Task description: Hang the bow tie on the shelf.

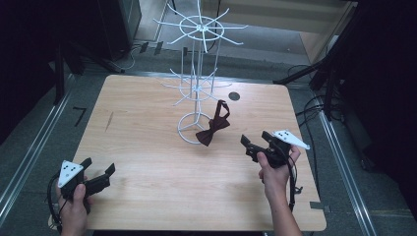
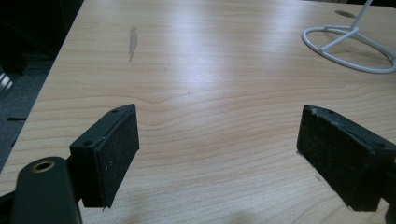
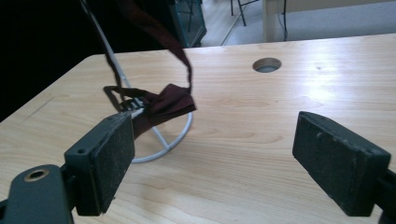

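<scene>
on the wooden table (image 1: 147,162), a white wire display stand (image 1: 196,73) with round base near the far middle. dark red bow tie (image 1: 213,129) lying across the front right of the stand's base ring, strap rising up behind it. right gripper (image 1: 255,145) held in the right hand (image 1: 275,172), near the bow tie, to its right and a bit closer to the person, not touching; jaws wide apart, nothing between. in the right gripper view, bow tie (image 3: 163,105) ahead, just beyond the left jaw. left gripper (image 1: 101,176) in the left hand (image 1: 74,206) at the near left corner, well apart from the bow tie, jaws also spread, holding nothing. small round hole (image 1: 234,96) in the table behind the stand.
</scene>
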Motion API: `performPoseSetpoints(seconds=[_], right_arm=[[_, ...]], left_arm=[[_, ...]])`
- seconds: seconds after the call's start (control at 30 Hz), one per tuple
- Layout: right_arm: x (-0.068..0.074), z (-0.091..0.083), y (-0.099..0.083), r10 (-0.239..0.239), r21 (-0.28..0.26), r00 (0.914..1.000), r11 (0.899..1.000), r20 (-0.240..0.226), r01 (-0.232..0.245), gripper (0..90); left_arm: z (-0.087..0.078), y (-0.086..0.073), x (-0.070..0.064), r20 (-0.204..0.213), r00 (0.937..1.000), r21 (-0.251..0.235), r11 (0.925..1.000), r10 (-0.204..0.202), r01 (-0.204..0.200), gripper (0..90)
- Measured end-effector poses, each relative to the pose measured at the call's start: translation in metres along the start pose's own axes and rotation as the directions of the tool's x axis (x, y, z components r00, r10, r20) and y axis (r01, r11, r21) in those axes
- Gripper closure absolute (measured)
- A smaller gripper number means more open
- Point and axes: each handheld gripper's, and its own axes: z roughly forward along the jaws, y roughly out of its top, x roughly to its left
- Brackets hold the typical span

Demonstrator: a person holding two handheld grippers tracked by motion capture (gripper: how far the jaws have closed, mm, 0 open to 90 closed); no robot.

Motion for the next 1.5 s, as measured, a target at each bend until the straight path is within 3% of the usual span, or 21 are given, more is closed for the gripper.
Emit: performPoseSetpoints(seconds=[0.5, 1.5], right_arm=[[-0.032, -0.025, -0.008, 0.013, -0.012, 0.9978, 1.0, 0.065, -0.012, 13.2], [-0.082, -0.07, -0.046, 0.031, 0.0, 0.9846, 0.999, 0.172, -0.032, 13.4]], left_arm=[[0.0, 0.0, -0.001, -0.002, 1.0, -0.003, 1.0, 0.001, -0.001, 13.6], [0.0, 0.0, -0.003, -0.011, 0.9999, 0.001, 0.9999, 0.012, -0.012, 13.7]])
